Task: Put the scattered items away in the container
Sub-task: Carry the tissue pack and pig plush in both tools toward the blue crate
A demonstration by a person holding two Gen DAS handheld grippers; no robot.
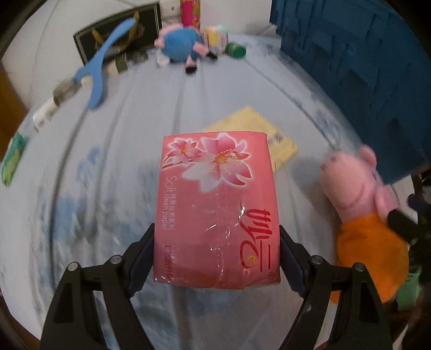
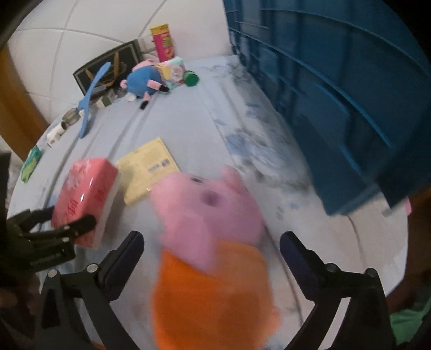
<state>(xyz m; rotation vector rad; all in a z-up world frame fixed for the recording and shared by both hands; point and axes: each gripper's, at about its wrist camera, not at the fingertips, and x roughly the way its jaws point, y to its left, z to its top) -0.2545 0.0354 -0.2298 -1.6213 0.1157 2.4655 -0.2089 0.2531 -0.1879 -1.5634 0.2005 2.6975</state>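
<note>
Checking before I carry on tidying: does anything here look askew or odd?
The pink pig plush sits between the right tool's open fingers, not gripped. The left tool holds the pink tissue pack squarely. Other items lie scattered beside the blue crate; nothing damaged.

surface: pale blue-printed bedsheet (image 2: 188,129) with long creases | behind sheet: white tiled wall (image 2: 80,24) | left of sheet: brown wooden edge (image 2: 16,107) | light: dim, soft
</note>
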